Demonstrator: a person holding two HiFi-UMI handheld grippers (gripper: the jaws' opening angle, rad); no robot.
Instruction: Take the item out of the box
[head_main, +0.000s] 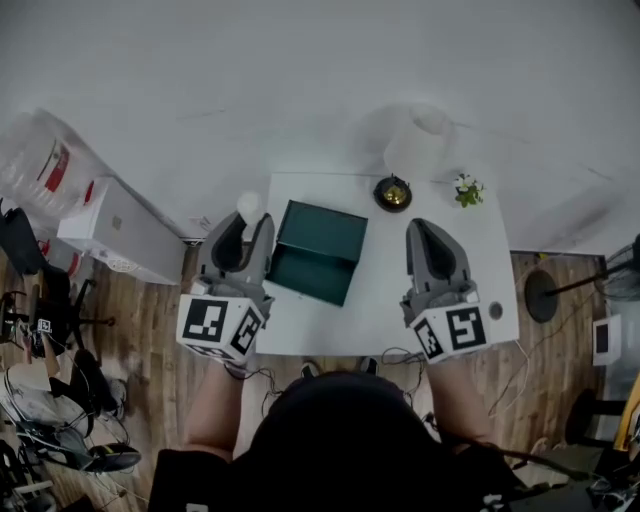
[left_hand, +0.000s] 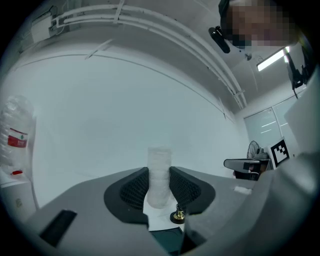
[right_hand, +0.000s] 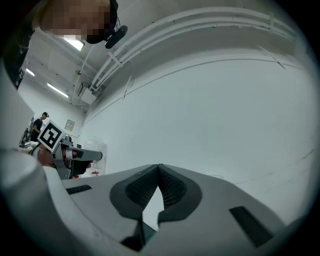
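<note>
Your left hand-held gripper (head_main: 248, 224) clamps a frosted, ribbed cylinder (left_hand: 159, 167); your right hand-held gripper (right_hand: 158, 169) is pressed together, empty.

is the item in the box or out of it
Out. The left claw is shut on the pale item; the head view shows it held left of the box, not inside it.

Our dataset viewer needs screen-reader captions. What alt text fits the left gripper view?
The left gripper clamps a pale, translucent cylinder upright between its jaws, against a white wall. Below the jaws show a white table, a small brass ornament and a dark green box.
</note>
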